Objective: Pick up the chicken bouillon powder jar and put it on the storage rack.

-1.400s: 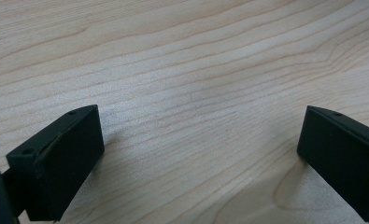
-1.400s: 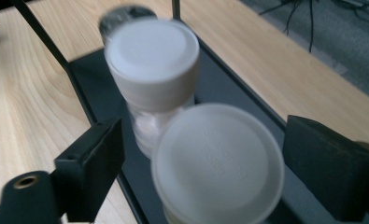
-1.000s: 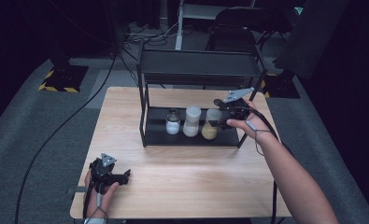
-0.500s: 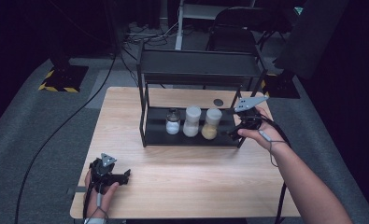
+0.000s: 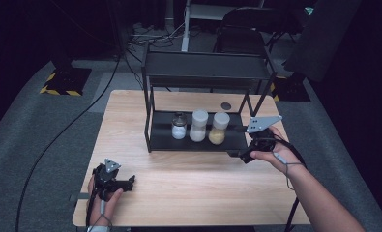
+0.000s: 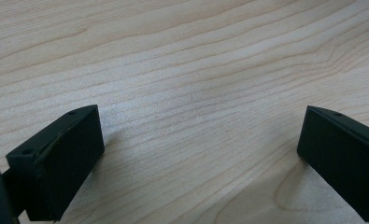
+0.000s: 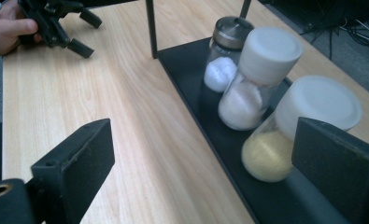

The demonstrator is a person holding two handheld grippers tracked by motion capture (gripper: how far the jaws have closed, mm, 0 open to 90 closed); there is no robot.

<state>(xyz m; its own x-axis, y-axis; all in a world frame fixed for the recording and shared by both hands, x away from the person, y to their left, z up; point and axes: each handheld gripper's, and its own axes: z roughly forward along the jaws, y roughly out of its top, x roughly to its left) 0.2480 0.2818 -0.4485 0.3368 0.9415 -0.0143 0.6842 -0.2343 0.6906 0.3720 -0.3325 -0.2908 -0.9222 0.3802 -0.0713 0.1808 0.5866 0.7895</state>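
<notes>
A black two-tier rack (image 5: 198, 143) stands at the back of the wooden table (image 5: 203, 193). On its lower shelf (image 7: 191, 79) three jars stand in a row: a small metal-lidded jar (image 5: 179, 126) (image 7: 224, 56), a white-lidded jar of white powder (image 5: 198, 126) (image 7: 257, 79), and a white-lidded jar of yellow powder (image 5: 219, 129) (image 7: 289, 140). My right gripper (image 5: 239, 153) (image 7: 203, 140) is at the rack's front right corner. Its jaws have just been opening, with nothing between them. My left gripper (image 5: 129, 182) (image 6: 201, 140) (image 7: 85, 32) rests open on the table at the front left.
A small dark disc (image 5: 226, 105) lies on the table behind the rack. The rack's top shelf (image 5: 205, 65) overhangs the jars. Cables and a chair stand on the grey floor beyond the table. Bare wood lies between the rack and the front edge.
My right gripper has drawn away from the yellow-powder jar, moving right and toward the table's front, out of the rack. The left gripper has stayed put.
</notes>
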